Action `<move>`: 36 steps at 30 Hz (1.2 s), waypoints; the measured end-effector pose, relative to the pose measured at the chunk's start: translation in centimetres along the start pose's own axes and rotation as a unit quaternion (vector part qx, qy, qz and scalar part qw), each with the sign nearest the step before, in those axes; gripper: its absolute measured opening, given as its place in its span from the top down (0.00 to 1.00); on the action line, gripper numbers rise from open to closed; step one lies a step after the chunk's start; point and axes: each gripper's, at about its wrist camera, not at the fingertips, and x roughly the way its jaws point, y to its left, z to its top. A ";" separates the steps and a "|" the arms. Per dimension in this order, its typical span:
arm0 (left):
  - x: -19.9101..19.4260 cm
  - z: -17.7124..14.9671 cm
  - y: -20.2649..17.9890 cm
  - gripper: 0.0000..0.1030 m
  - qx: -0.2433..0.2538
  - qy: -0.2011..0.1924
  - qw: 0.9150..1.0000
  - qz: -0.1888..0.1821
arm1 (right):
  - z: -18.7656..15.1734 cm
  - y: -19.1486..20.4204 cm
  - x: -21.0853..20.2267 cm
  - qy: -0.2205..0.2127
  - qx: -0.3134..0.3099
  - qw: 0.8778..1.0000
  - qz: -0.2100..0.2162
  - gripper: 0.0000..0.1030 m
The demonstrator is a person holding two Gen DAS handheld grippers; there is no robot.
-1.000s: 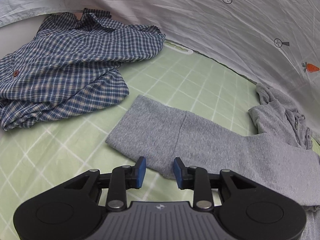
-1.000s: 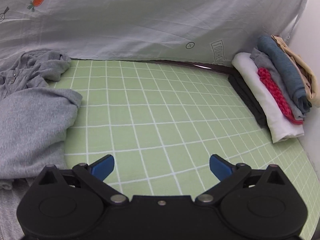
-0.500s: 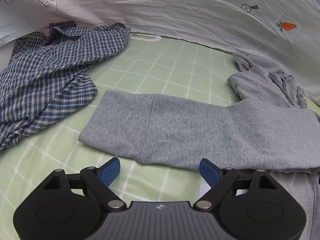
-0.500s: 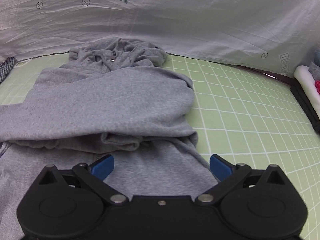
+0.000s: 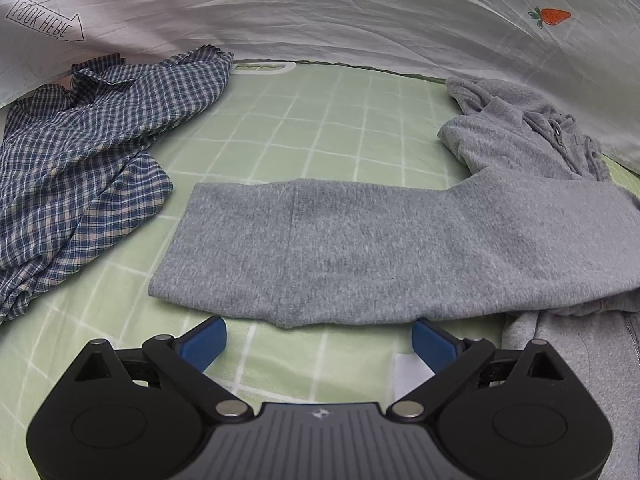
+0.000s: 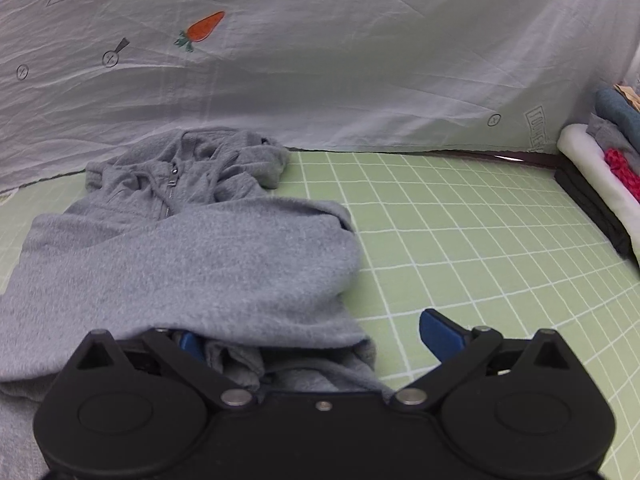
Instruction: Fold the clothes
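A grey zip hoodie [image 5: 400, 240] lies on the green checked mat [image 5: 320, 128], one sleeve stretched out to the left across its body. My left gripper [image 5: 318, 342] is open, its blue fingers just short of the sleeve's near edge and touching nothing. In the right wrist view the same hoodie [image 6: 192, 256] fills the left half, hood and zip at the back. My right gripper [image 6: 312, 340] is open and low over the hoodie's right side; grey cloth bunches between the wide jaws and partly hides the left finger.
A crumpled blue checked shirt [image 5: 80, 160] lies at the left of the mat. A stack of folded clothes [image 6: 604, 172] stands at the far right edge. A white printed sheet [image 6: 320, 60] hangs behind. Bare mat [image 6: 480, 248] lies between hoodie and stack.
My left gripper opened wide and drew nearer the sleeve. My right gripper swung left from the bare mat to the hoodie and dropped low, so cloth now lies between its jaws.
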 end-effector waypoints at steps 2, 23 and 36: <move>0.1 0.0 -0.1 0.05 0.001 0.000 1.000 0.004 | -0.2 -1.1 0.4 0.008 0.018 1.000 -0.005 0.00; -1.2 0.6 4.1 0.02 -0.090 -0.002 0.996 0.021 | -2.5 -6.6 -0.7 0.066 0.080 0.993 -0.050 0.00; 0.4 2.4 7.2 0.04 -0.151 -0.017 0.988 0.018 | -2.5 -5.0 -2.8 0.070 0.046 0.995 -0.059 0.00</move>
